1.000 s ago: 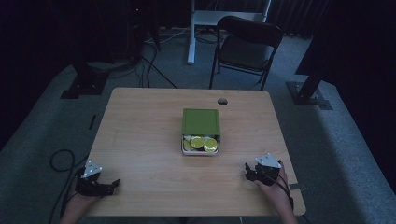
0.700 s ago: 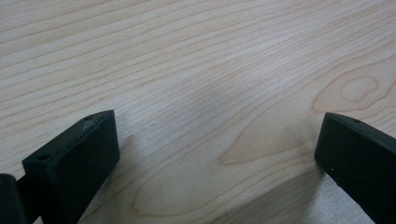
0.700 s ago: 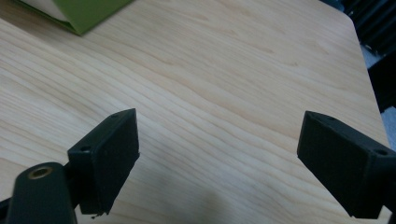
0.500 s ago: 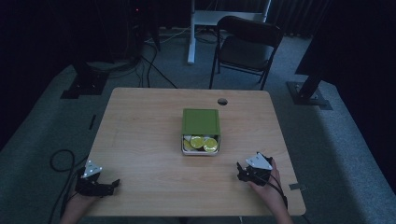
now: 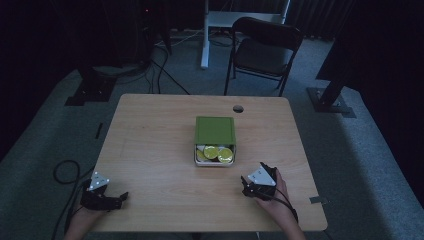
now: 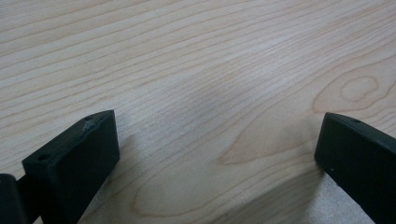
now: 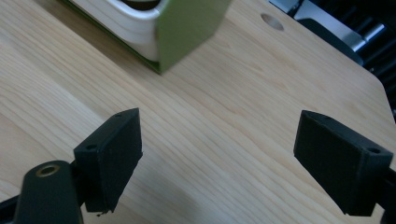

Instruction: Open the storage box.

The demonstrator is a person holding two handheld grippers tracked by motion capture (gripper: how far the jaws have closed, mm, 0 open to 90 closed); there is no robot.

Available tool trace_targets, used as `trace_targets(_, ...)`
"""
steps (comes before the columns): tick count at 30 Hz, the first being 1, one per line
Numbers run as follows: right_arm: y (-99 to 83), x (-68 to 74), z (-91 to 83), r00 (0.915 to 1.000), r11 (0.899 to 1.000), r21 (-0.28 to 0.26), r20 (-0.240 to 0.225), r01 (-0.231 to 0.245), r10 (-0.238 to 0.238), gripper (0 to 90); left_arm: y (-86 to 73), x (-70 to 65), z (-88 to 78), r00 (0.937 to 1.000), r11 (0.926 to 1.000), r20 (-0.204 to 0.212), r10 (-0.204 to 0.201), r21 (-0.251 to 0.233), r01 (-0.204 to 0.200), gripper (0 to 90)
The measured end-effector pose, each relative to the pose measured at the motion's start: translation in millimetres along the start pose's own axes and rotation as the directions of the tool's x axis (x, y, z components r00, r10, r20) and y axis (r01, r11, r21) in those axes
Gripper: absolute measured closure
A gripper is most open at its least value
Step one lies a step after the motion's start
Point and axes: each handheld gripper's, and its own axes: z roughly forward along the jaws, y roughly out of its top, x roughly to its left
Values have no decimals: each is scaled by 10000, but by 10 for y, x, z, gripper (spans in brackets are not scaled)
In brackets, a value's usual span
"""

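— From above, where was the box?
— The green-lidded box point(image 5: 215, 141) sat mid-table point(image 5: 150, 135), lid slid far, round yellow-green pieces point(image 5: 216, 152) showing; right gripper point(image 5: 246, 187) near its right corner, left gripper point(image 5: 121, 198) at the near-left edge.
— The left gripper view?
— Jaws wide over bare wood.
— The right one?
— Wide, empty; the box corner lay far-left.

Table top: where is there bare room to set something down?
Bare wood on the table left of the green-lidded box, and along the far edge by the hole. Tighter between the box and the right hand-held gripper. The left hand-held gripper takes the near-left corner.
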Motion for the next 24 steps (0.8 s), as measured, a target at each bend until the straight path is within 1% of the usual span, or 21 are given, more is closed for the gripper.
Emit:
trace_targets(6,66,96,26,9991,9990,-160,-43,421,-422,176,0,0,0,10000,10000,2,-1,-3,1,0)
trace_targets(8,87,139,35,9971,9968,-234,20,763,-763,176,0,0,0,10000,10000,0,-2,-3,2,0)
trace_targets(10,95,155,37,9964,9961,-273,50,844,-843,176,0,0,0,10000,10000,0,-3,-5,3,0)
trace_targets(11,106,175,40,9943,9939,-269,99,1065,-1063,176,0,0,0,10000,10000,0,-1,-1,1,0)
trace_targets(12,139,240,52,9892,9886,-351,148,1462,-1457,176,0,0,0,10000,10000,1,2,1,-2,0)
trace_targets(13,139,240,52,9892,9886,-351,148,1462,-1457,176,0,0,0,10000,10000,0,-3,-5,3,0)
trace_targets(17,180,307,68,9839,9825,-533,244,1783,-1772,182,0,0,0,10000,10000,-1,-1,-4,1,0)
trace_targets(18,188,322,71,9805,9791,-561,299,1955,-1940,184,0,0,0,10000,10000,1,0,-1,0,0)
trace_targets(20,204,354,75,9770,9743,-763,374,2121,-2097,186,0,0,0,10000,10000,1,1,1,-1,0)
trace_targets(22,219,392,77,9710,9669,-924,480,2379,-2344,186,0,0,0,10000,10000,1,0,-2,0,0)
trace_targets(23,238,428,78,9610,9559,-1036,621,2749,-2696,187,0,0,0,10000,10000,0,0,-1,0,0)
trace_targets(24,244,443,80,9577,9522,-1086,706,2854,-2790,196,0,0,0,10000,10000,1,-2,-2,2,0)
